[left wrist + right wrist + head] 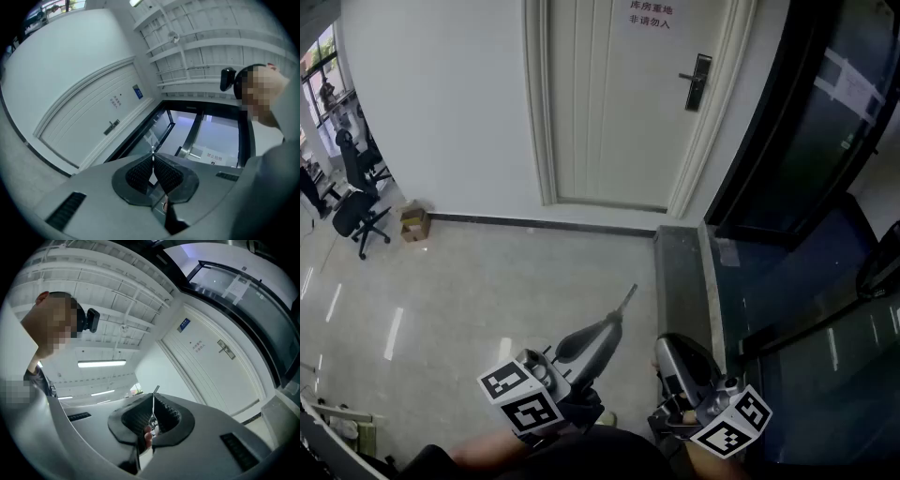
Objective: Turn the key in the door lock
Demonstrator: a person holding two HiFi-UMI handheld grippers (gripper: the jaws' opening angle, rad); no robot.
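The white door (614,103) stands shut across the floor ahead, with its black lock and handle (698,80) on its right side. The lock (111,126) looks small and distant in the left gripper view, and the lock (226,349) is just as far off in the right gripper view. My left gripper (628,295) is held low, pointing toward the door, and the left gripper (152,153) is shut with only a thin metal sliver at its tip. My right gripper (155,392) is shut on a thin metal key (153,419). It hangs low beside my body as the right gripper (675,361).
Dark glass doors (806,141) run along the right, behind a raised grey threshold (680,272). Black office chairs (358,211) and a small cardboard box (414,223) stand at the far left by the wall. A paper notice (650,14) hangs on the door.
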